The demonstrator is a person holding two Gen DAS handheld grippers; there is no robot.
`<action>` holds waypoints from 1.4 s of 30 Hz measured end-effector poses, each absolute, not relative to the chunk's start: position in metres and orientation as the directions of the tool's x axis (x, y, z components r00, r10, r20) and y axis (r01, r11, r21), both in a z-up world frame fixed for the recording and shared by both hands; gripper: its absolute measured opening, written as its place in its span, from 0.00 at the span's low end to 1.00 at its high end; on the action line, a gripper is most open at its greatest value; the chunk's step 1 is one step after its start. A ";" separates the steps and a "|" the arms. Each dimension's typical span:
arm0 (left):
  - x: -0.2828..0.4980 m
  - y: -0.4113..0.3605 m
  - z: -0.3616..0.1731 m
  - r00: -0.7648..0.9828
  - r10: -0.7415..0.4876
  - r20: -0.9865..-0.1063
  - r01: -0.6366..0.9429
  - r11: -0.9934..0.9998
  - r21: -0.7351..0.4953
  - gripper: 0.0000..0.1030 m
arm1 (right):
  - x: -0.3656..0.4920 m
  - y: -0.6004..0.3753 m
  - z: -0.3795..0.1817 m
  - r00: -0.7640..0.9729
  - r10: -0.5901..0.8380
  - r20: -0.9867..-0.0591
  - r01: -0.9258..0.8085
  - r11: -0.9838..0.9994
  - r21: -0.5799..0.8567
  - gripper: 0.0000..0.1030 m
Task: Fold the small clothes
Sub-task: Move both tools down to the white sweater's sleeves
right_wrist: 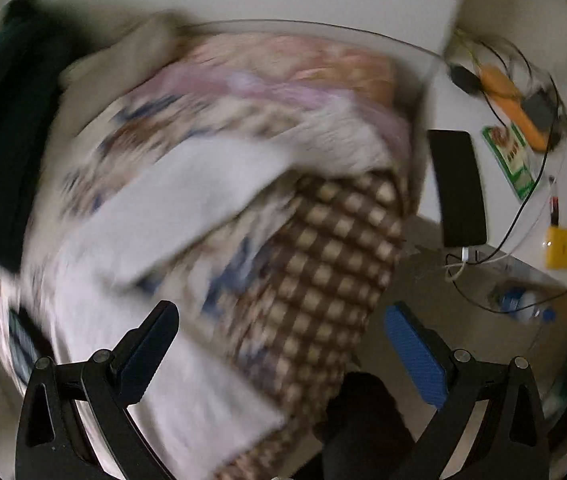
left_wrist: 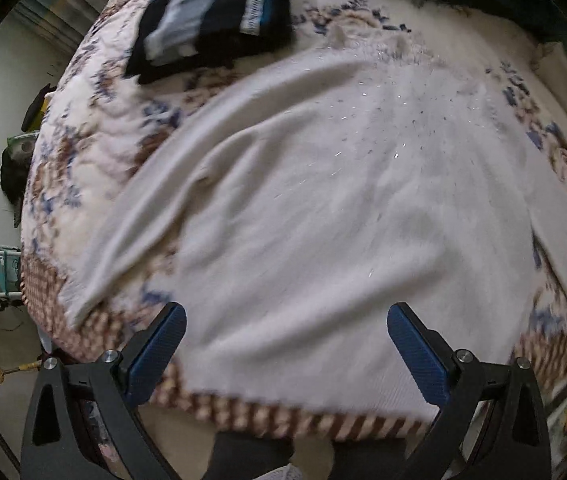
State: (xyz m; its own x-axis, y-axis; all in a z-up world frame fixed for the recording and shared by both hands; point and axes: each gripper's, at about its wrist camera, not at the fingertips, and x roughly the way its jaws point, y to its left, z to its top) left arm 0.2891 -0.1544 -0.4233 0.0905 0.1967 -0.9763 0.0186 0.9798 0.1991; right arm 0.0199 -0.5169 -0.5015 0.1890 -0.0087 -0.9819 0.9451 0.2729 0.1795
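A white long-sleeved top [left_wrist: 343, 184] with small sparkles lies spread flat on the floral bedspread [left_wrist: 95, 120], its left sleeve [left_wrist: 151, 216] stretched toward the bed's near-left corner. My left gripper [left_wrist: 285, 328] is open and empty, hovering over the top's hem near the bed edge. In the blurred right wrist view the white top [right_wrist: 155, 216] shows at the left of the bed. My right gripper [right_wrist: 279, 328] is open and empty above the bed's checkered side [right_wrist: 323, 256].
A folded dark and blue striped garment [left_wrist: 215, 20] lies at the far left of the bed. A dark pile [right_wrist: 7, 128] sits at the bed's far end. A glass table [right_wrist: 523, 184] to the right holds a black phone [right_wrist: 459, 188], cables and a yellow box [right_wrist: 563, 248].
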 end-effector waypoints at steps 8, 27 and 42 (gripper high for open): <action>0.340 -0.226 -0.521 0.091 0.189 -0.978 0.074 0.978 0.196 1.00 | 0.044 -0.637 -0.602 0.034 -0.188 -0.982 0.960 0.281 -0.020 0.96; 0.319 -0.229 -0.570 0.120 0.149 -0.981 0.118 0.980 0.163 1.00 | 0.017 -0.678 -0.611 0.236 -0.154 -0.960 0.966 0.146 0.214 0.52; 0.317 -0.186 -0.582 0.132 0.014 -0.991 0.076 0.997 0.024 1.00 | 0.000 -0.658 -0.649 0.420 -0.289 -0.860 0.861 -0.172 0.479 0.09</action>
State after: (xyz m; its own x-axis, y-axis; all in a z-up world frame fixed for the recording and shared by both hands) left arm 0.3171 -0.1858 -0.5823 0.1317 0.0143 -0.9912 0.0761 0.9968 0.0245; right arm 0.0004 -0.6575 -0.6492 0.4203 -0.2889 -0.8602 0.8609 -0.1725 0.4786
